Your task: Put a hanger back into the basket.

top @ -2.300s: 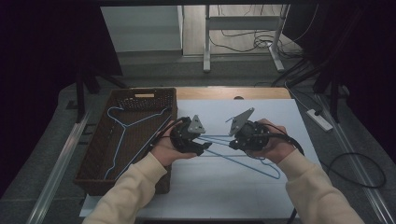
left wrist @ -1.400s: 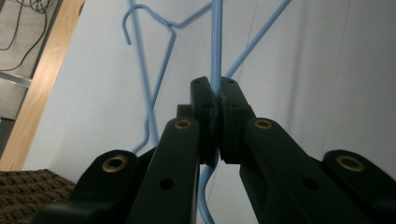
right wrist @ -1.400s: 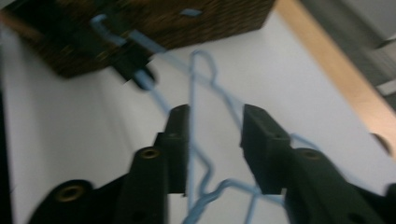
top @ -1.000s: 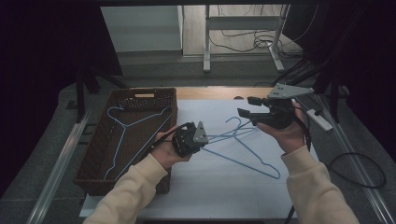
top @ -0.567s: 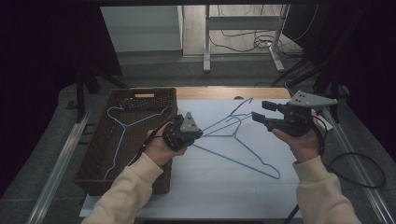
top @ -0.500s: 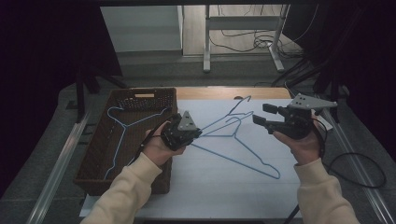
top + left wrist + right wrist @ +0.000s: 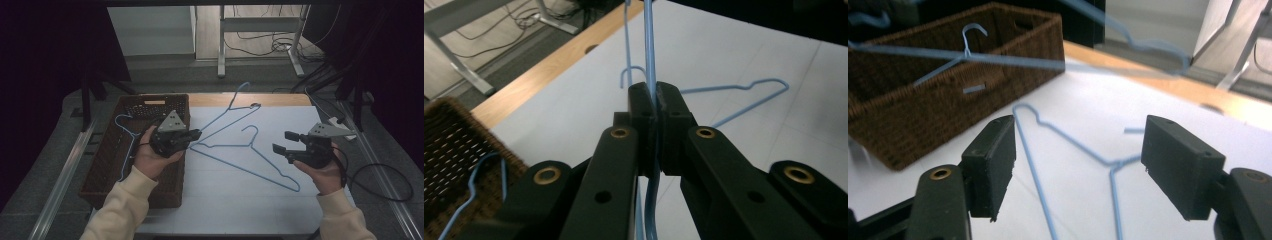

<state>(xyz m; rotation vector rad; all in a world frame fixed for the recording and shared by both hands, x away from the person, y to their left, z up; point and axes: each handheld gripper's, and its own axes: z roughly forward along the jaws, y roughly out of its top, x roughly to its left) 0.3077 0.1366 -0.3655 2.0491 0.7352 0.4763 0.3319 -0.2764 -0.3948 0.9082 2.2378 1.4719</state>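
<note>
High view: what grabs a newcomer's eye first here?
The left gripper, jaws shut on a blue wire hanger, lifts it off the white table at centre, its hook toward the far edge. A second blue hanger lies flat beside the open right gripper. A third hanger sits in the brown wicker basket at left.

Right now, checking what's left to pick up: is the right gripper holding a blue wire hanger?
No: the right gripper stands open, its jaws apart above the blue wire hanger lying on the white table.

A grey carpeted floor [image 7: 165,70] surrounds the table, with a white desk frame [image 7: 260,30] and loose cables [image 7: 265,45] behind.
</note>
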